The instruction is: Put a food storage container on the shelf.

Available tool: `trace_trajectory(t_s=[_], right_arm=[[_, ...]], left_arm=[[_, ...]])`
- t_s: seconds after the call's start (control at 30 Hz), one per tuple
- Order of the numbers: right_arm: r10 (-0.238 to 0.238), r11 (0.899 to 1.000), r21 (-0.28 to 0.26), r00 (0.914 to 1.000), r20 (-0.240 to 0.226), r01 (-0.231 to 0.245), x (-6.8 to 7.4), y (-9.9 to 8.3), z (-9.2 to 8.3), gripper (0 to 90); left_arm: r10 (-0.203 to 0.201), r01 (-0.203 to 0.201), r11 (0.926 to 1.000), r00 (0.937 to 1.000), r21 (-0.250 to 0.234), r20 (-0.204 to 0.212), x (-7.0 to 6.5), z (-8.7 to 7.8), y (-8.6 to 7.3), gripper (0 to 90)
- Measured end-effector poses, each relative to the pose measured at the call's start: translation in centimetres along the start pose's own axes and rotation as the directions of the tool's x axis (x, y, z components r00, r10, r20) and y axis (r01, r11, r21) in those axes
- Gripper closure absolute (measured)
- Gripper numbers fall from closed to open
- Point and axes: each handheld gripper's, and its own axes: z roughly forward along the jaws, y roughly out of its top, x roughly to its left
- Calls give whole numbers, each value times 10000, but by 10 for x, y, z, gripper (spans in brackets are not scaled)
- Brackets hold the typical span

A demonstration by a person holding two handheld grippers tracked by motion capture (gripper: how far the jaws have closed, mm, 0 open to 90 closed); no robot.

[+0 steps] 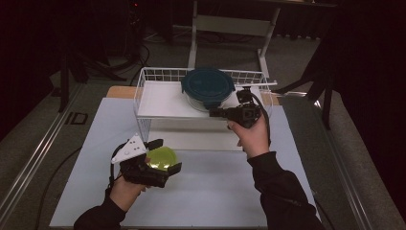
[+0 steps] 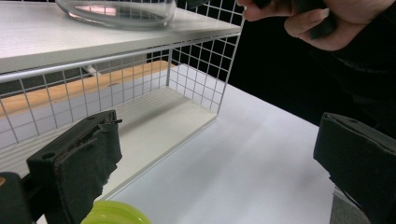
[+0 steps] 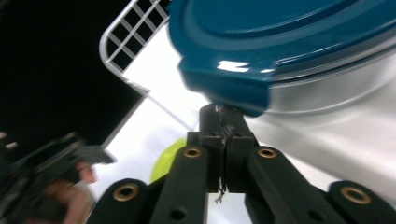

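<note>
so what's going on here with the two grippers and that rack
A person works at a white table with a gripper in each hand. The left gripper has its jaws set wide around a lime-green round plastic dish low over the table; whether they press on it is unclear. The right gripper, jaws shut, has its tip at the rim of a round glass container with a dark teal lid, which sits on the top shelf of a white wire rack.
</note>
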Motion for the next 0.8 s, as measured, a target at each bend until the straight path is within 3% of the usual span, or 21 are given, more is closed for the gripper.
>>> trace_trajectory(t_s=[0.1, 0.17, 0.2, 0.3, 0.33, 0.37, 0.43, 0.47, 0.57, 0.63, 0.8], right_arm=[[-227, 9997, 11, 9997, -75, 227, 4, -5, -1, 833], [-478, 9989, 3, 9987, -155, 478, 9, -12, -4, 782], [-769, 9970, -71, 9968, -227, 768, 14, -20, -7, 699], [-993, 9950, -119, 9948, -233, 991, 17, -29, -11, 642], [-1347, 9905, -319, 9907, -213, 1340, 19, -38, -15, 535], [-1347, 9905, -319, 9907, -213, 1340, 19, -38, -15, 535], [-1675, 9838, -658, 9859, -58, 1668, 20, -52, -23, 415], [-1721, 9814, -875, 9851, -38, 1711, 20, -57, -25, 390], [-1768, 9750, -1407, 9839, -249, 1717, 16, -72, -32, 270], [-2179, 9651, -1550, 9755, -287, 2111, 13, -83, -35, 188], [-2499, 9500, -1958, 9682, -96, 2432, 5, -109, -48, 155]], left_arm=[[43, -43, 10000, 10000, -42, 31, 2, -1, -1, 6], [53, -52, 9999, 9999, -106, 106, 4, -3, -3, 6], [88, -84, 9998, 9997, -207, 212, 6, -6, -4, 6], [172, -167, 9996, 9996, -215, 238, 8, -9, -4, 6], [187, -173, 9994, 9988, -302, 463, 10, -13, -6, 6], [187, -173, 9994, 9988, -302, 463, 10, -13, -6, 6], [200, -179, 9994, 9973, -306, 703, 11, -16, -8, 6], [183, -162, 9996, 9946, -214, 1024, 13, -19, -10, 6], [135, -126, 9999, 9952, -97, 965, 15, -21, -13, 6], [91, -92, 10000, 9953, 4, 961, 18, -24, -18, 6], [176, -189, 9996, 9976, 200, 663, 31, -32, -37, 8]])
